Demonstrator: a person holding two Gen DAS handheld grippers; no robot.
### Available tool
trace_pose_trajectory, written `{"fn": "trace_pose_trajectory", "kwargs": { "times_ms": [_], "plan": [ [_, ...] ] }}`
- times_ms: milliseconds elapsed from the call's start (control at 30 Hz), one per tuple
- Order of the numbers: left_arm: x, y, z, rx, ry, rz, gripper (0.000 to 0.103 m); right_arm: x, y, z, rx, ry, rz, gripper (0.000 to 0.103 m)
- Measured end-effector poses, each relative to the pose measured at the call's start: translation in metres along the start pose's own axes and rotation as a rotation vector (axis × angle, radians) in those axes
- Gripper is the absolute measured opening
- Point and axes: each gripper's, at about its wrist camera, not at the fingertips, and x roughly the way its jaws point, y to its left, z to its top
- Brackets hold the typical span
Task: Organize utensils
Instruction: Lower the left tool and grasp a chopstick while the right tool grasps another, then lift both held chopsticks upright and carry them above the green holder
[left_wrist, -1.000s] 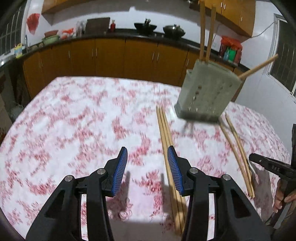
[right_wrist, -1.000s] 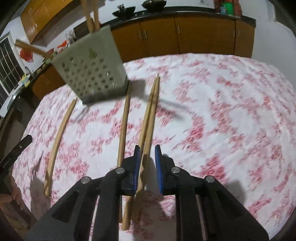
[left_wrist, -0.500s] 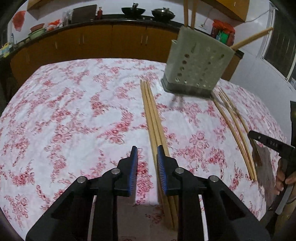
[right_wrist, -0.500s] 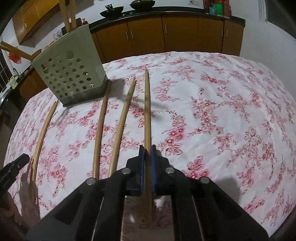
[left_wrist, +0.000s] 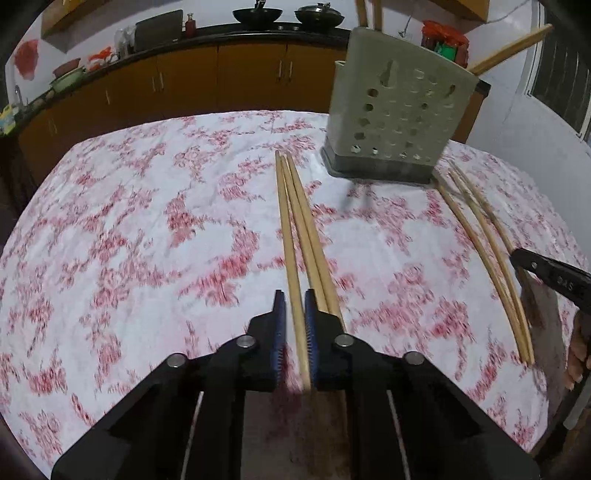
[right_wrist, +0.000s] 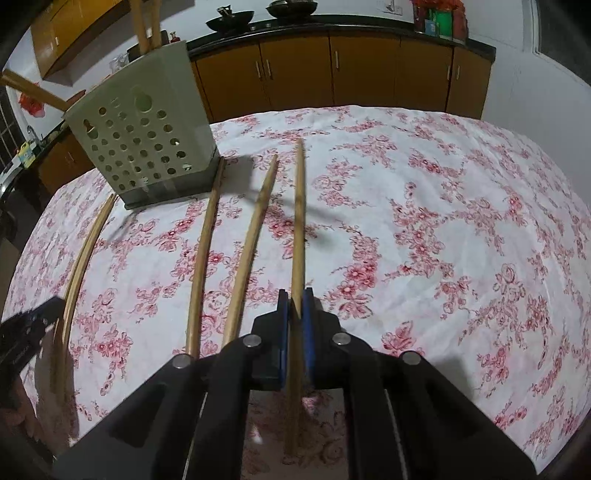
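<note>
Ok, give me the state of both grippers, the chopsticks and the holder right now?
Left gripper: shut on one wooden chopstick, lying on the table.
Right gripper: shut on another wooden chopstick, tip raised.
Grey perforated plastic utensil holder: upright, chopsticks inside.
Loose chopsticks: flat on the floral tablecloth.

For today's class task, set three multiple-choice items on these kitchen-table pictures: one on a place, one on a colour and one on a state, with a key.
1. In the right wrist view, where is the perforated holder relative to the right gripper?
A ahead, left; B ahead, right; C under it.
2. What colour are that gripper's pads?
A red; B blue; C yellow.
3. The right gripper is:
A open, empty; B shut on a chopstick; C shut on a spoon.

Key:
1. A, the holder stands upper left in the view.
2. B, blue strips line the jaws.
3. B, the stick runs out from between closed jaws.
</note>
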Motion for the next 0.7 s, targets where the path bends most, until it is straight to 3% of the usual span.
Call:
{"fn": "trace_pose_trajectory", "kwargs": {
  "times_ms": [233,700],
  "plan": [
    [0.008,0.027,0.015,-0.067,-0.012,0.051,0.008,0.005,-0.014,0.005,0.026,-0.045,-0.079,0.008],
    [0.008,0.034,0.014,-0.084,-0.023,0.03,0.008,0.005,-0.019,0.003,0.037,-0.074,-0.077,0.009]
  ]
}}
